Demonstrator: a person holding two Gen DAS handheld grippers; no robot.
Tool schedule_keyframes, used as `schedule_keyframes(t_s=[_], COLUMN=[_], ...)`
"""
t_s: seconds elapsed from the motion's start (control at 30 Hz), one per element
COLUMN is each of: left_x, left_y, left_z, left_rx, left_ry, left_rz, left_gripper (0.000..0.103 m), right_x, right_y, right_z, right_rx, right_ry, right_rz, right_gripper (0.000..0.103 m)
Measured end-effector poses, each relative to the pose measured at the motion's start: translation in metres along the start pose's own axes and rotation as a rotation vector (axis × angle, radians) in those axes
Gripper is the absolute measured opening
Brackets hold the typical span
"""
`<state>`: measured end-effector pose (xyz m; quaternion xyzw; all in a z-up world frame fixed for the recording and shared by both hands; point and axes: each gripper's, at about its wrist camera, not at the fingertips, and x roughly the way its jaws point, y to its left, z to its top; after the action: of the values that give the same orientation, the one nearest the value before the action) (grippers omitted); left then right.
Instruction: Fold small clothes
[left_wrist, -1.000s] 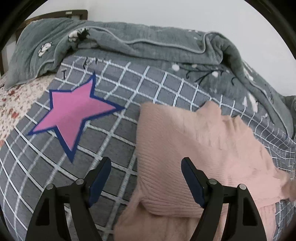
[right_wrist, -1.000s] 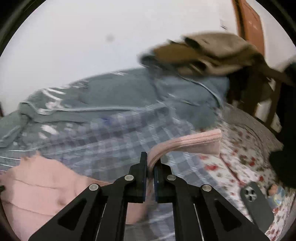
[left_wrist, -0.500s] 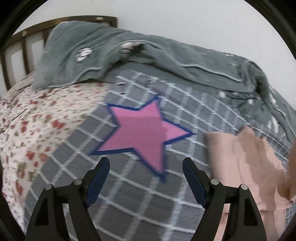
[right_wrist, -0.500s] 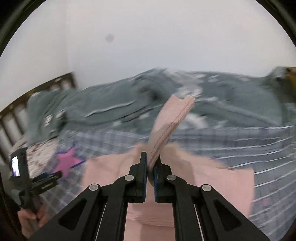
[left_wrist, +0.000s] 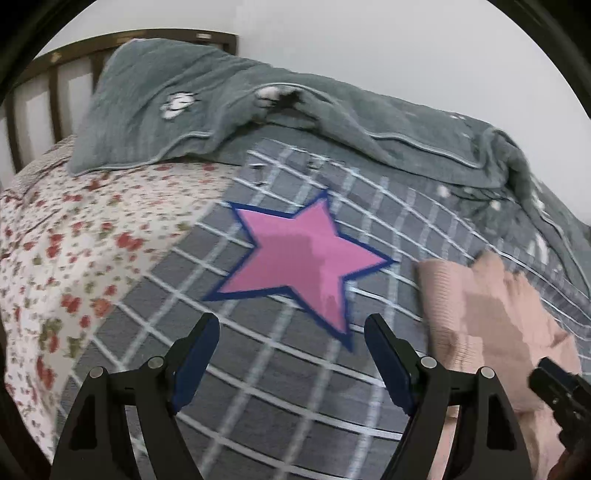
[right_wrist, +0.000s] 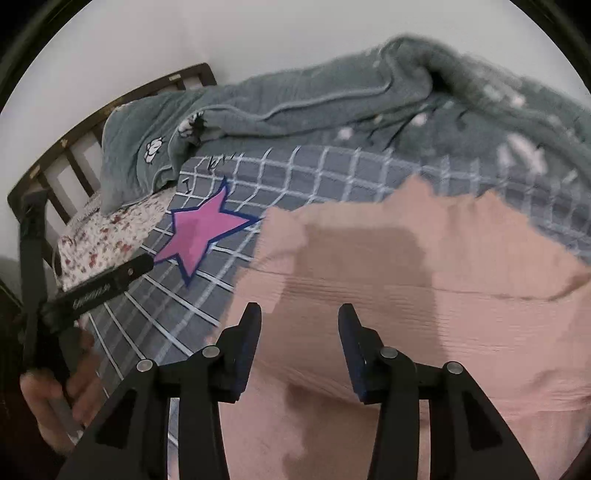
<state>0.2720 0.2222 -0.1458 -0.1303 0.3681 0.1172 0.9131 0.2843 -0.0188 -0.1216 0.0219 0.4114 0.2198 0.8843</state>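
Pink knit garment (right_wrist: 424, 295) lying on the grey checked quilt (left_wrist: 280, 398) of a bed, just to the right of the quilt's pink star (left_wrist: 303, 266), with one layer apparently turned over onto the body (blur makes the fold edge hard to trace). Right gripper (right_wrist: 300, 347): fingers (right_wrist: 245, 354) parting above the knit, nothing pinched between them, so the cloth is released and rests on the bed. Left gripper (left_wrist: 291, 362): fingers spread wide and empty over bare quilt near the star, well to the left of the garment; the person's hand (right_wrist: 55, 398) on its handle shows at the lower left of the right wrist view. The step in hand is judged to be the letting-go after 1 fold. To do it well, the right gripper should lift straight off the cloth only once the fingers are fully clear, so that the ribbed knit is not dragged out of line; the left gripper should then come back to the garment's near edge, and both should grip matching corners before the next fold. A rumpled grey-green blanket (left_wrist: 332, 122) lies along the far side.
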Motion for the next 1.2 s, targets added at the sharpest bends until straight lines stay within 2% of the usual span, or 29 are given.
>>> schedule_keyframes(t_s=[0.07,0.2,0.3,0.4,0.53,0.6,0.8,0.87,0.93,1.0,1.07,1.13,1.2], left_x=[-0.001,-0.004,-0.002,0.002,0.006,0.005,0.005,0.009,0.011,0.010,0.009,0.010,0.012], left_y=[-0.014,-0.044,-0.064,-0.079,-0.093,-0.095,-0.083,-0.080,-0.085,-0.088,-0.091,-0.096,-0.103], left_z=[-0.003,-0.012,-0.017,-0.019,-0.020,-0.019,-0.012,-0.014,-0.018,-0.020,-0.021,-0.023,-0.026], left_rx=[0.020,0.067,0.085,0.082,0.109,0.110,0.027,0.019,0.061,0.092,0.093,0.100,0.116], left_ry=[0.005,0.022,0.031,0.019,-0.020,-0.045,-0.048,-0.026,-0.020,-0.007,-0.001,0.013,0.030], left_rz=[-0.062,-0.192,-0.228,-0.204,-0.094,-0.068,-0.091,-0.088,-0.060,-0.100,-0.157,-0.200,-0.229], left_gripper=[0.080,0.080,0.080,0.080,0.080,0.080,0.080,0.080,0.080,0.080,0.079,0.079,0.078], right_x=[-0.026,-0.077,-0.109,-0.120,-0.121,-0.114,-0.075,-0.070,-0.077,-0.085,-0.089,-0.094,-0.096], right_y=[-0.019,-0.066,-0.105,-0.148,-0.189,-0.194,-0.193,-0.196,-0.210,-0.227,-0.244,-0.249,-0.248], right_z=[-0.008,-0.030,-0.050,-0.069,-0.080,-0.078,-0.062,-0.055,-0.053,-0.061,-0.070,-0.072,-0.073], right_rx=[-0.017,-0.012,-0.003,0.044,0.122,0.127,0.084,0.105,0.175,0.269,0.368,0.386,0.371], right_ry=[-0.049,-0.127,-0.149,-0.095,-0.059,-0.055,0.011,-0.018,-0.071,-0.109,-0.108,-0.114,-0.095], right_rz=[-0.073,-0.233,-0.376,-0.461,-0.459,-0.451,-0.432,-0.437,-0.446,-0.424,-0.386,-0.355,-0.363], right_gripper=[0.049,0.050,0.052,0.053,0.053,0.053,0.051,0.045,0.045,0.045,0.045,0.045,0.048])
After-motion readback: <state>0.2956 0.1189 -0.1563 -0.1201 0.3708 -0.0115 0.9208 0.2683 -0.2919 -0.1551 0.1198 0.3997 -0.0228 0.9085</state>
